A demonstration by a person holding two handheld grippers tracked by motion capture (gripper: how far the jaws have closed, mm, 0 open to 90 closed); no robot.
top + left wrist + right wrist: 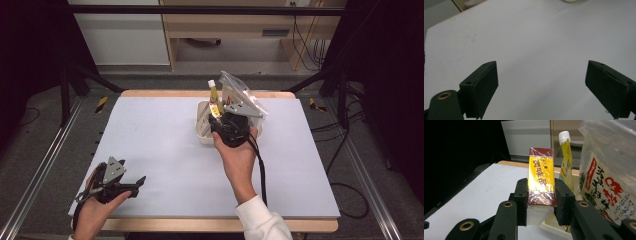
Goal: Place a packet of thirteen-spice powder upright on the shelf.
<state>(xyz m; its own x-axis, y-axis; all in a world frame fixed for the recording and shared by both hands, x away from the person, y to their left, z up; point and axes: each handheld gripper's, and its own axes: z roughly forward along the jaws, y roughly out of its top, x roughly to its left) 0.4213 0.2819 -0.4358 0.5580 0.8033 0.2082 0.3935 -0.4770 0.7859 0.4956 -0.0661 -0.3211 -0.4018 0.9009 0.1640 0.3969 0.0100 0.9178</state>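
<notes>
My right gripper (540,200) is shut on a small yellow and dark red box (541,182) with printed characters, held upright between the jaws. In the high view that right gripper (218,120) sits over a white tray (202,135) at the back middle of the table, with the box (216,110) in it. A yellow pouch with a white cap (565,160) and a clear printed bag (609,175) stand in the tray beside it. My left gripper (139,182) rests near the front left of the table, open and holding nothing (541,87).
The table has a pale grey mat (165,145) over a wooden top. Black frame posts (65,85) stand at both sides. Cables (345,200) trail on the floor at the right. A wooden cabinet (230,30) stands beyond the far edge.
</notes>
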